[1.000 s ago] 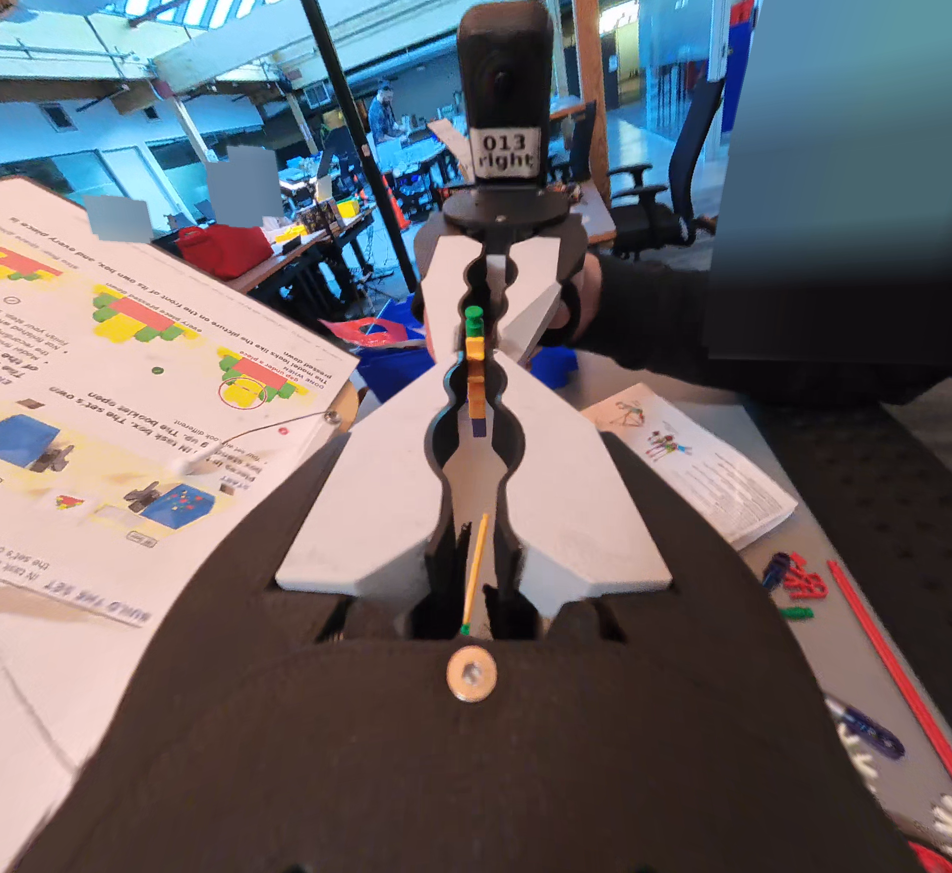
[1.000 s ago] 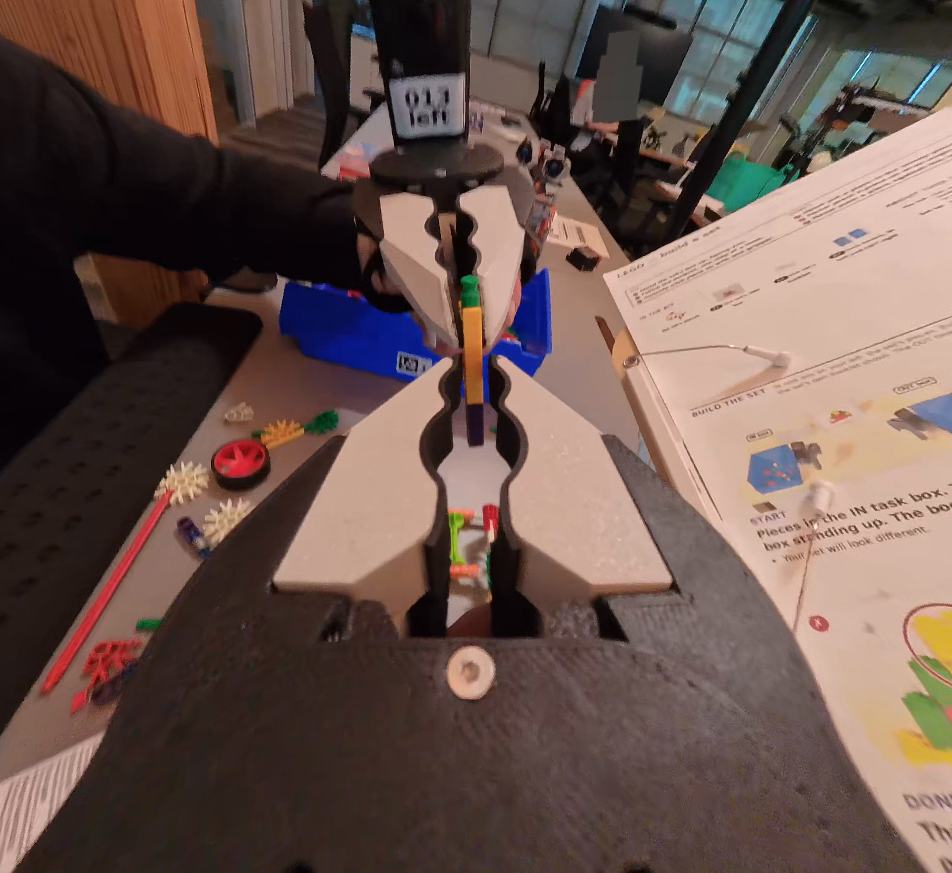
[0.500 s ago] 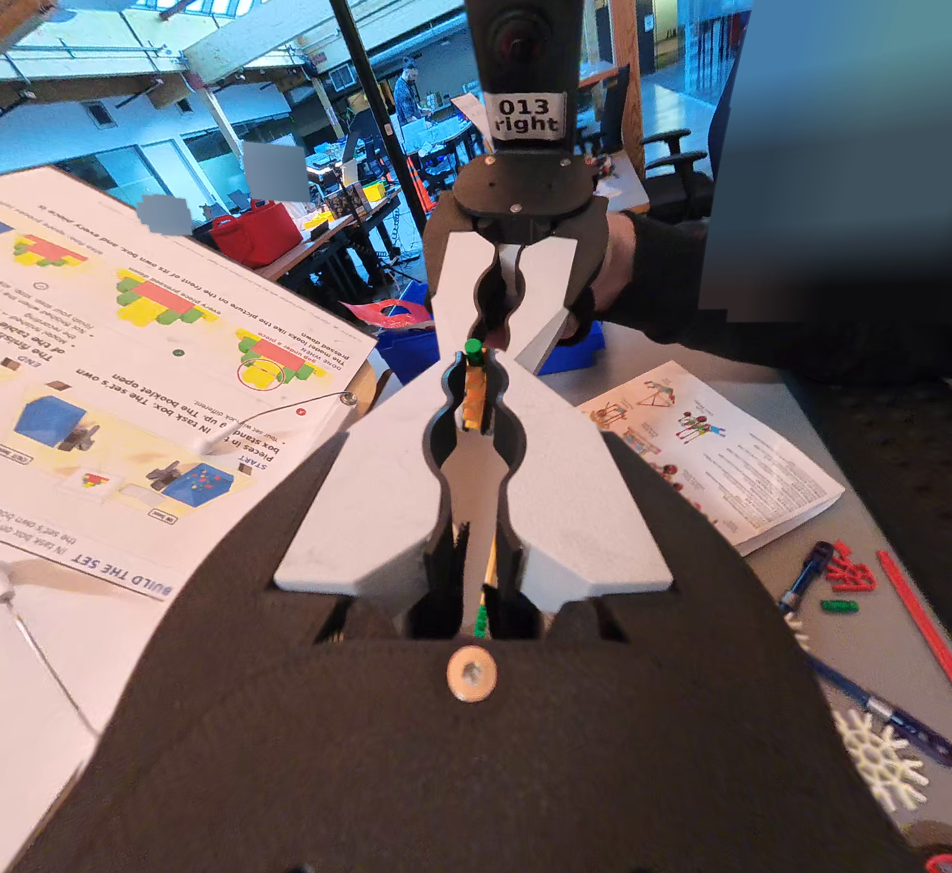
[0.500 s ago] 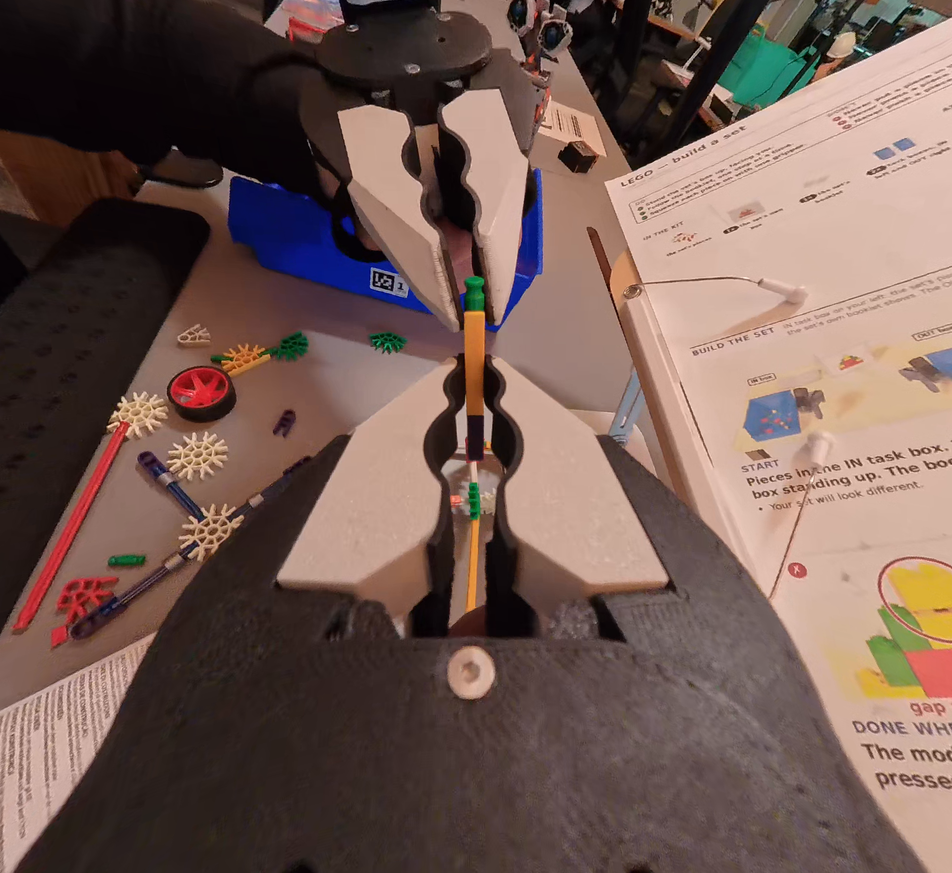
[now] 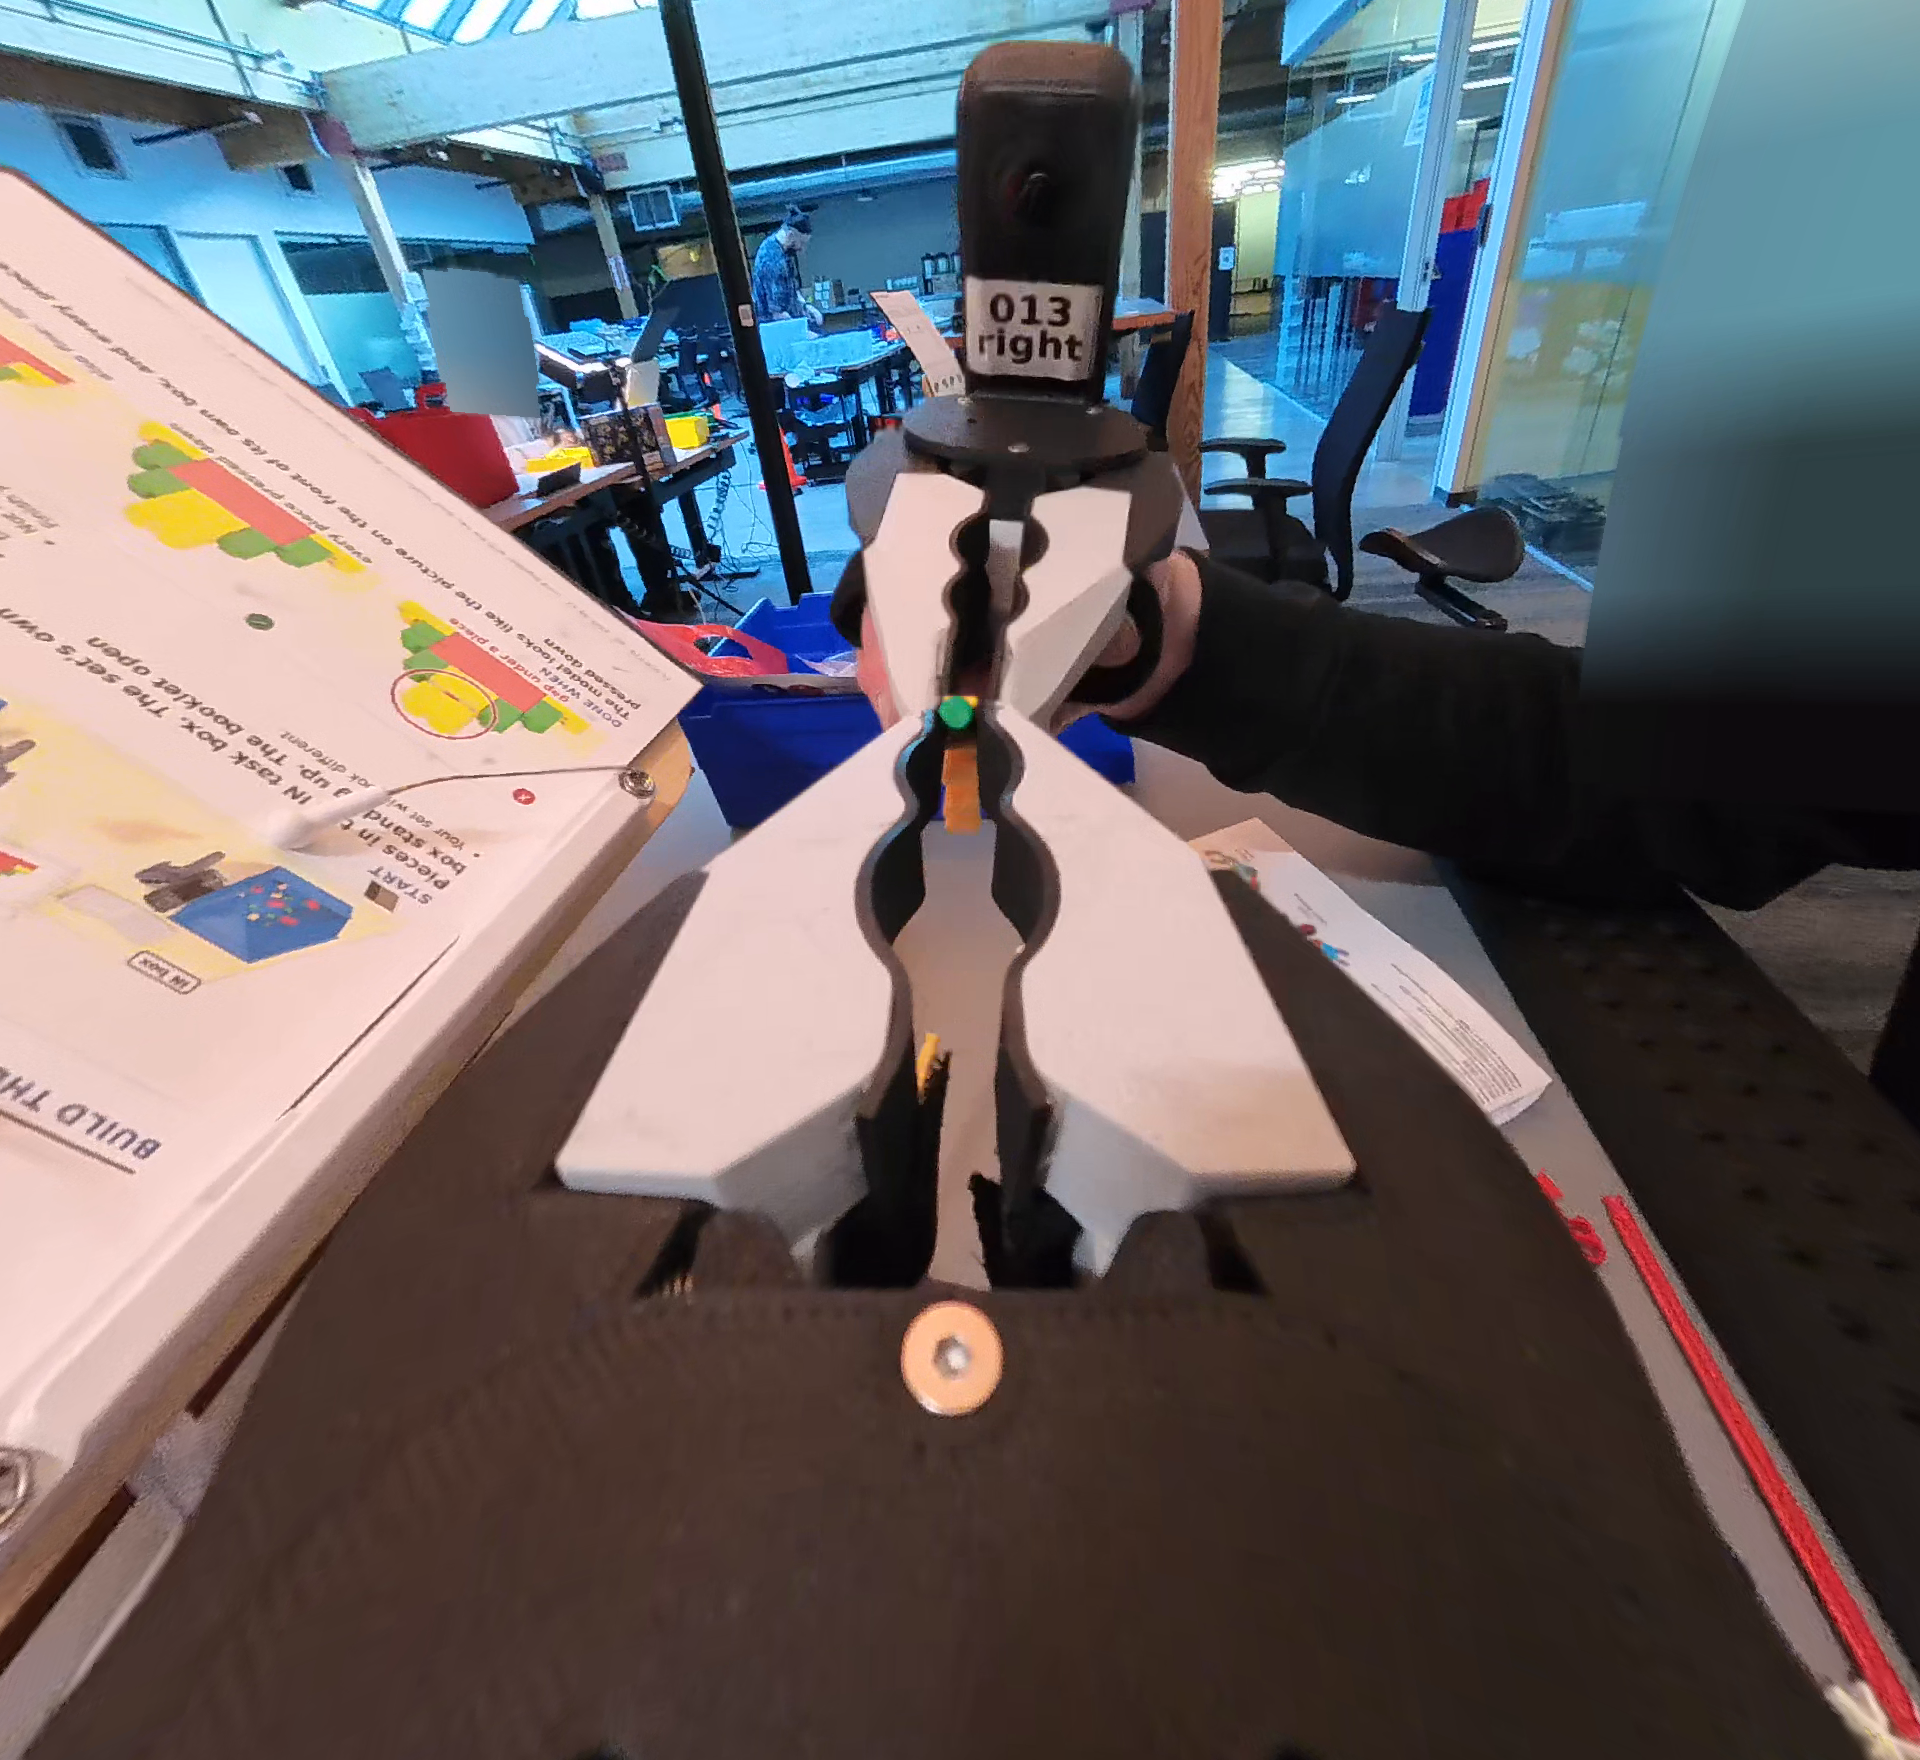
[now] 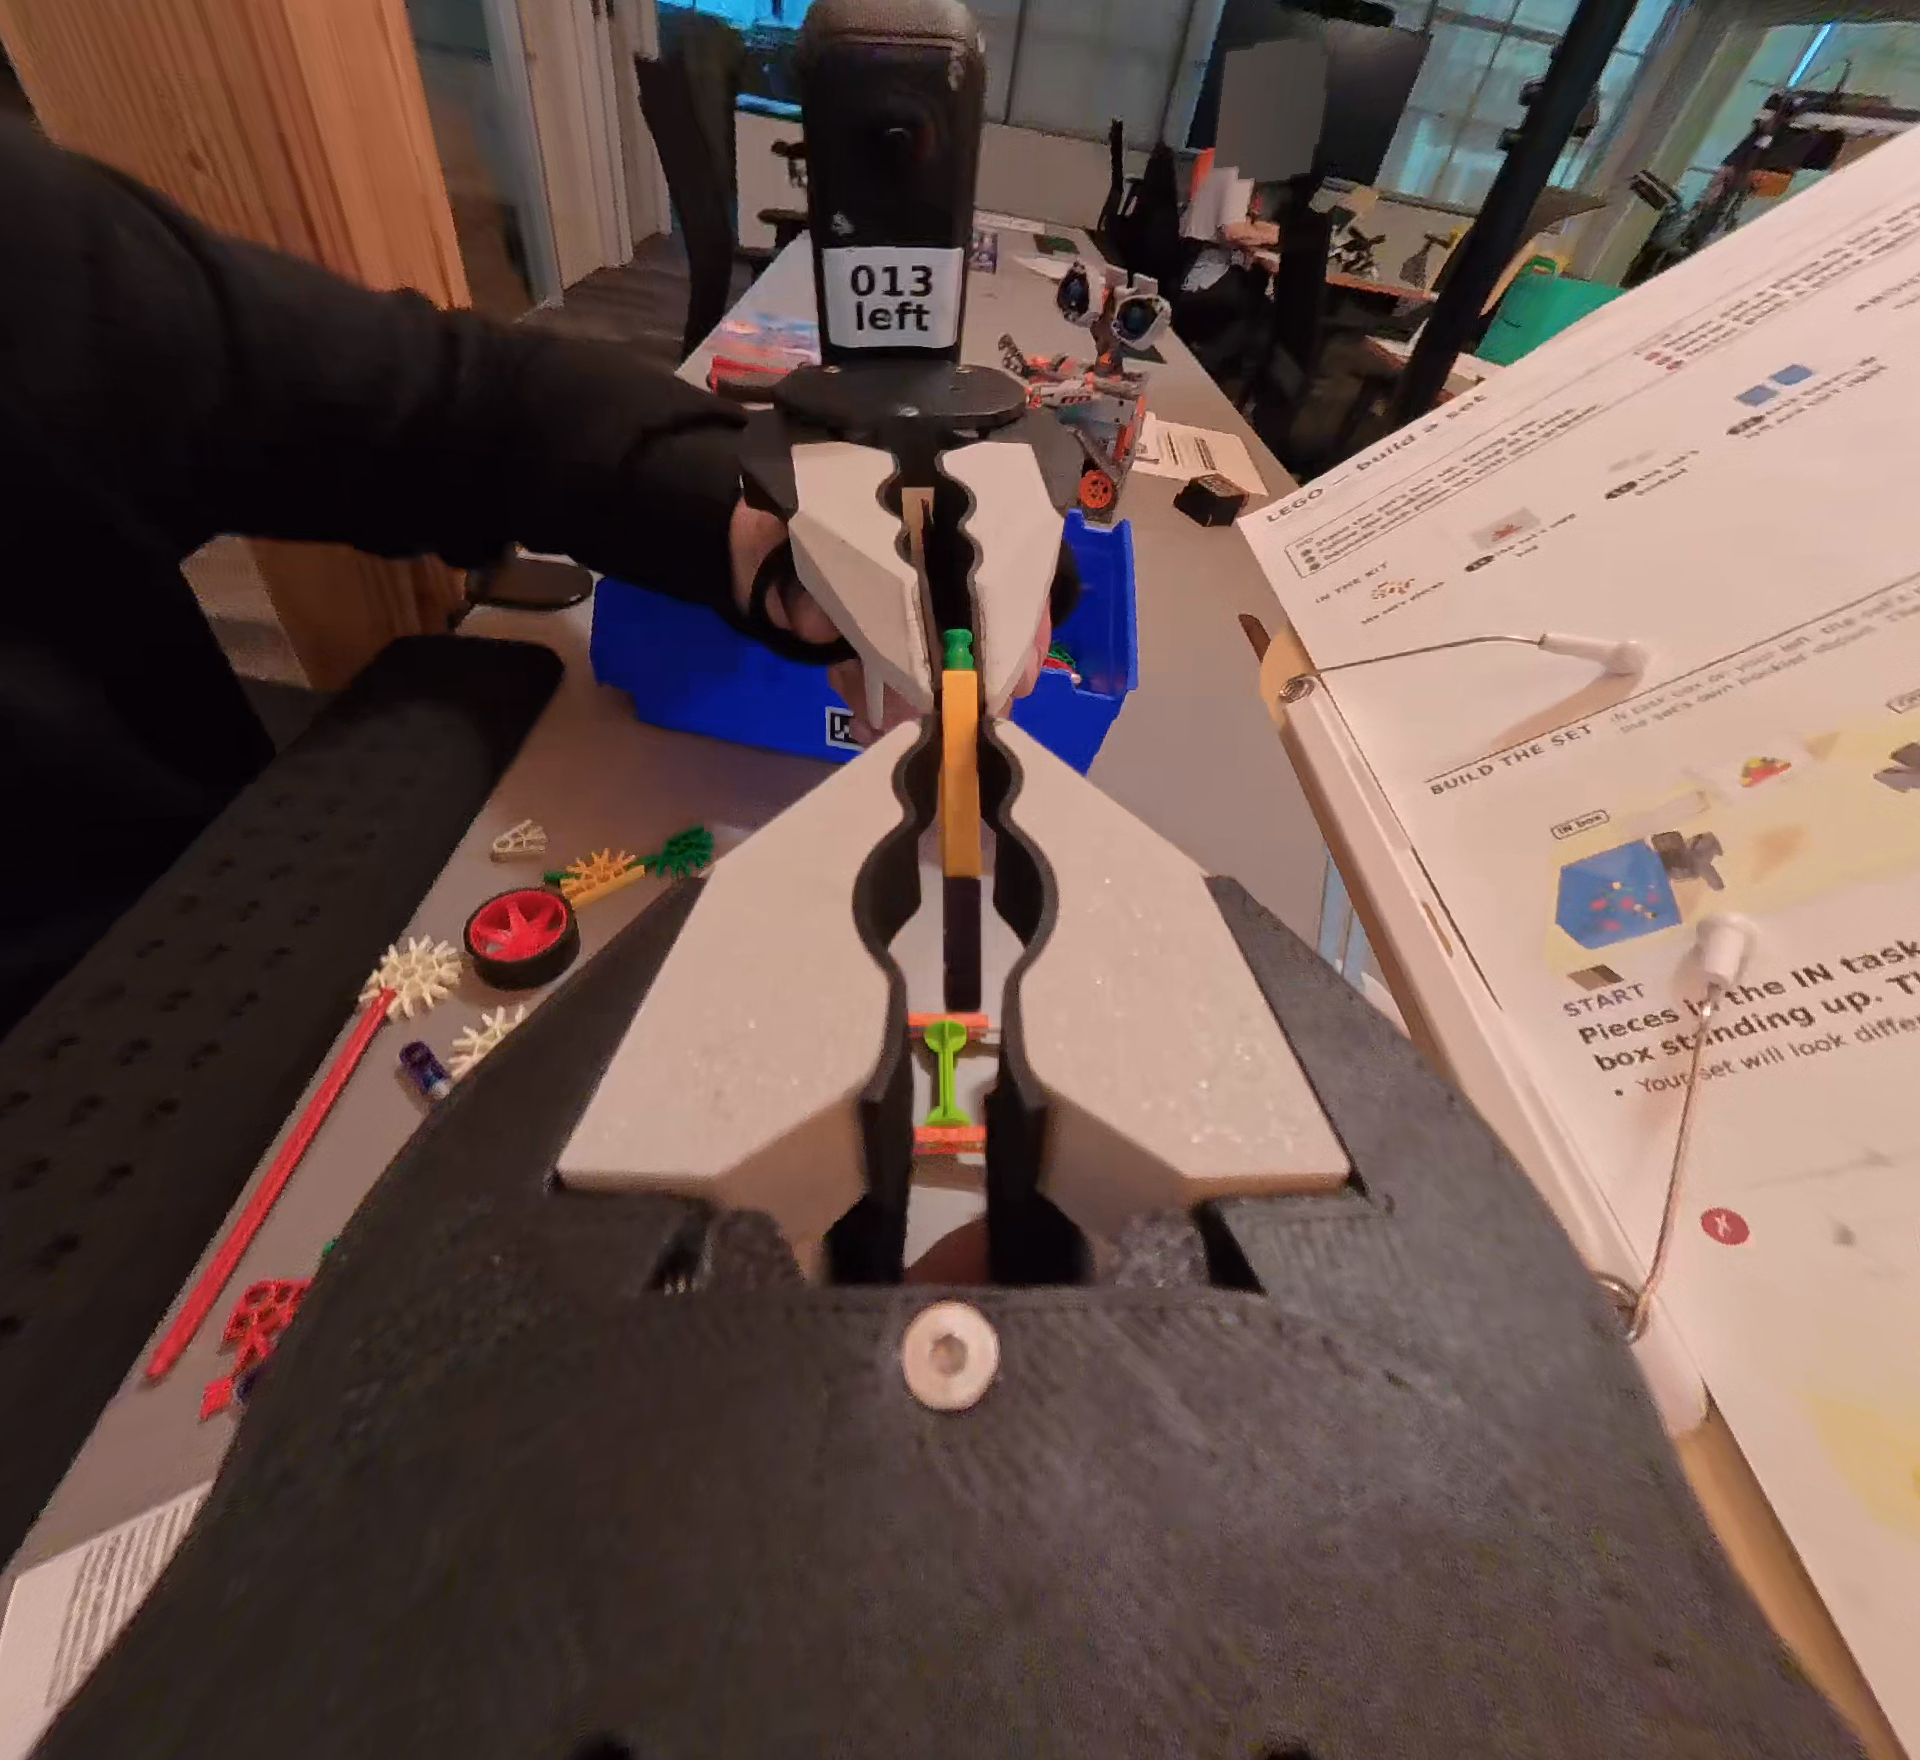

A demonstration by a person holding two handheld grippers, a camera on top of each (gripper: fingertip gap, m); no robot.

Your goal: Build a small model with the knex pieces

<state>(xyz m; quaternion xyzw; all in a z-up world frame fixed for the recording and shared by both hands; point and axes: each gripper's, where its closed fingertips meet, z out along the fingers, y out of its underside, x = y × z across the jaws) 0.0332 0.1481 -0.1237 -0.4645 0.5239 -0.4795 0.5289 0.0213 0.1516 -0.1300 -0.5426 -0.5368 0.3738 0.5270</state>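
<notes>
A short rod (image 6: 958,775), with a green cap, a yellow middle and a dark purple end, stands roughly upright where the two grippers meet tip to tip. My right gripper (image 6: 954,736) is shut on its yellow part. My left gripper (image 5: 956,723) faces it and is shut at the rod's green cap (image 5: 956,713); the orange-yellow shaft (image 5: 961,791) shows just below, foreshortened. Each gripper also shows in the other's view, held by a hand in a black sleeve. Through my right gripper's gap a green rod with orange ends (image 6: 945,1076) lies on the table below.
A blue bin (image 6: 727,671) stands behind the grippers. A tilted instruction board (image 6: 1662,775) flanks them, on the left in the left wrist view (image 5: 260,671). A red wheel (image 6: 520,931), a long red rod (image 6: 270,1180), white connectors (image 6: 416,972) and a booklet (image 5: 1382,972) lie on the grey table. My left and right fingertips are right by each other. Both grippers' tips are roughly 30 cm from the red wheel (image 6: 520,931).
Both grippers have tilted up to a more level view. Their tips, slightly apart half a second ago, now meet around the rod. The rod stays gripped.
</notes>
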